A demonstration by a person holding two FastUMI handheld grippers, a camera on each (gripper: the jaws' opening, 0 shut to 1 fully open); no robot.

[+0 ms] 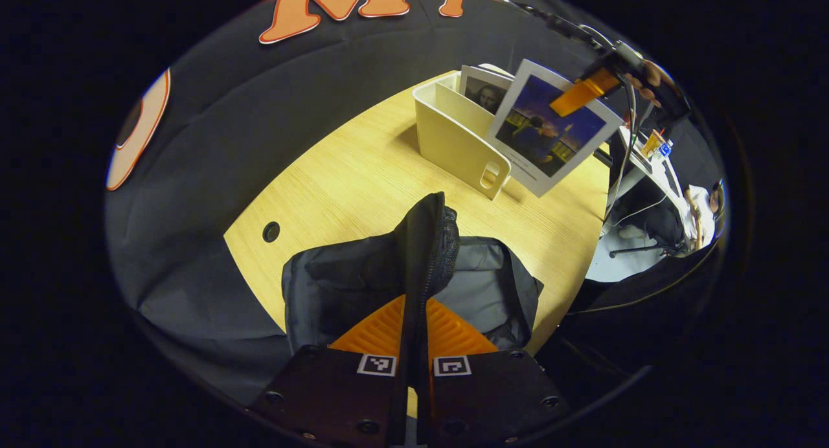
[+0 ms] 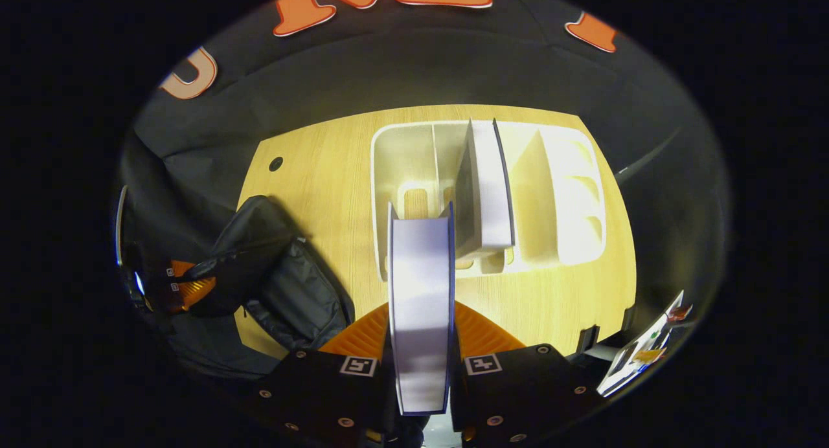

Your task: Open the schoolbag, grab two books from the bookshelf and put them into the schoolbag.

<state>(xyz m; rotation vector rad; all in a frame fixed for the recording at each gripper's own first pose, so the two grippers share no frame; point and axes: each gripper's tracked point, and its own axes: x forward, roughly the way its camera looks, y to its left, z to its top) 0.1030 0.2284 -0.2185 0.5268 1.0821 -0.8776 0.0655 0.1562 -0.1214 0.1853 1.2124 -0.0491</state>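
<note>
Books split now: right hand-held gripper (image 2: 420, 364) clamps one book (image 2: 421, 292) above the bookshelf (image 2: 570, 195), so carry it level toward the schoolbag (image 1: 363, 280), whose flap the left hand-held gripper (image 1: 414, 344) pinches open.

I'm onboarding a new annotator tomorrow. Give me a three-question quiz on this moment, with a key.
1. True or false: the right gripper is shut on a book.
2. What does the left gripper pinch: A) the schoolbag's flap, B) a book, C) the bookshelf?
3. How many books stand in the bookshelf in the right gripper view?

Key: 1 true; 2 A; 3 one.
</note>
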